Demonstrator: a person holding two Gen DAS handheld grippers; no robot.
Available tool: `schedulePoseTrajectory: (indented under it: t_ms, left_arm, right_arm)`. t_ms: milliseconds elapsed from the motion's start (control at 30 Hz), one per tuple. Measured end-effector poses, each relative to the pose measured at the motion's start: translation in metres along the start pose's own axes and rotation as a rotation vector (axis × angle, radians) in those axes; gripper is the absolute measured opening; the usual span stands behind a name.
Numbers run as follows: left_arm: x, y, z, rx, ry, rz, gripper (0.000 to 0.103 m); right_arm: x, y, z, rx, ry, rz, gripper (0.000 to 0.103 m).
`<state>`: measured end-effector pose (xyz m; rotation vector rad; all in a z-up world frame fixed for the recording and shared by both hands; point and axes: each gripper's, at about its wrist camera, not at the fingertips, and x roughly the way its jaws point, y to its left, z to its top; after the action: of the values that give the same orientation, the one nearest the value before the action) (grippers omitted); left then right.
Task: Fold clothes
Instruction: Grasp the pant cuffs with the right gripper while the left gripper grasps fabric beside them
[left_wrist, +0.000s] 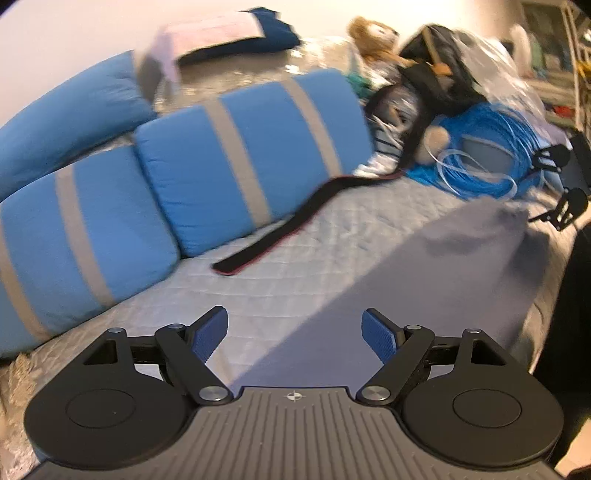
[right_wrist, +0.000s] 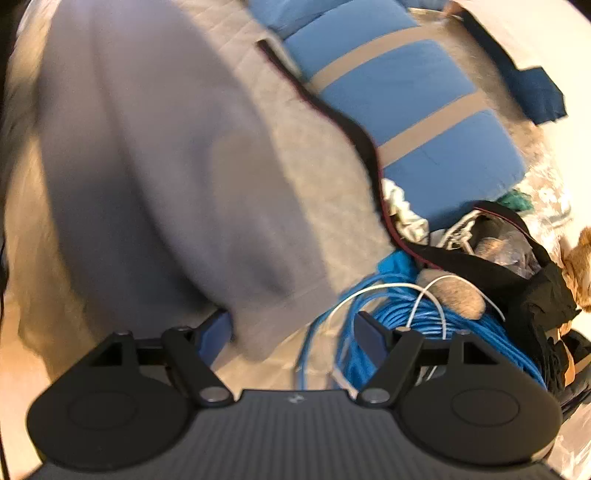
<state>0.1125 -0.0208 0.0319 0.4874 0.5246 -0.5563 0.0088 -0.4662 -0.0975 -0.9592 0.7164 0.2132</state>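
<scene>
One garment: a grey garment (right_wrist: 155, 177) is spread flat and smooth on the quilted bedspread (left_wrist: 295, 266); no print, label or writing can be read on it.
Right view only: the garment's hem end is seen lying just ahead of the right gripper (right_wrist: 291, 332), beside a coil of blue cable (right_wrist: 402, 314).
Left view only: the garment's long edge (left_wrist: 424, 277) is shown under the left gripper (left_wrist: 295, 332); blue striped cushions (left_wrist: 236, 155) and a soft toy (left_wrist: 376, 40) are seen beyond.
Jaws: both pairs are held wide apart, nothing clamped.
Strap: a black strap (left_wrist: 280, 229) is laid between cushions and garment.
</scene>
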Motion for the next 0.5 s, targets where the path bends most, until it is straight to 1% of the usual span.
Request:
schedulePoseTrajectory:
  t_ms: [133, 167, 233, 267, 300, 367, 400, 500]
  left_arm:
    - [0.025, -0.044, -0.007, 0.097, 0.035, -0.007, 0.079]
    - [0.031, -0.054, -0.009, 0.121, 0.043, -0.005, 0.079]
    - [0.041, -0.077, -0.015, 0.192, 0.059, 0.01, 0.079]
    - [0.045, -0.088, -0.018, 0.232, 0.065, 0.016, 0.079]
    - [0.05, -0.099, -0.022, 0.277, 0.066, 0.019, 0.079]
    - [0.06, -0.121, -0.028, 0.367, 0.066, 0.023, 0.079]
    - [0.066, -0.132, -0.031, 0.408, 0.068, 0.025, 0.079]
    - [0.079, -0.155, -0.04, 0.505, 0.07, 0.041, 0.079]
  right_arm:
    - [0.009, 0.021, -0.01, -0.001, -0.015, -0.08, 0.078]
    - [0.01, 0.024, -0.011, -0.002, -0.026, -0.103, 0.075]
    - [0.013, 0.03, -0.011, -0.032, -0.038, -0.145, 0.064]
    - [0.016, 0.033, -0.01, -0.061, -0.037, -0.163, 0.053]
    - [0.017, 0.036, -0.008, -0.088, -0.034, -0.171, 0.036]
    - [0.018, 0.037, -0.004, -0.131, -0.025, -0.154, 0.024]
    - [0.016, 0.034, -0.002, -0.138, -0.027, -0.141, 0.013]
    - [0.008, 0.017, 0.006, -0.128, -0.045, -0.122, 0.012]
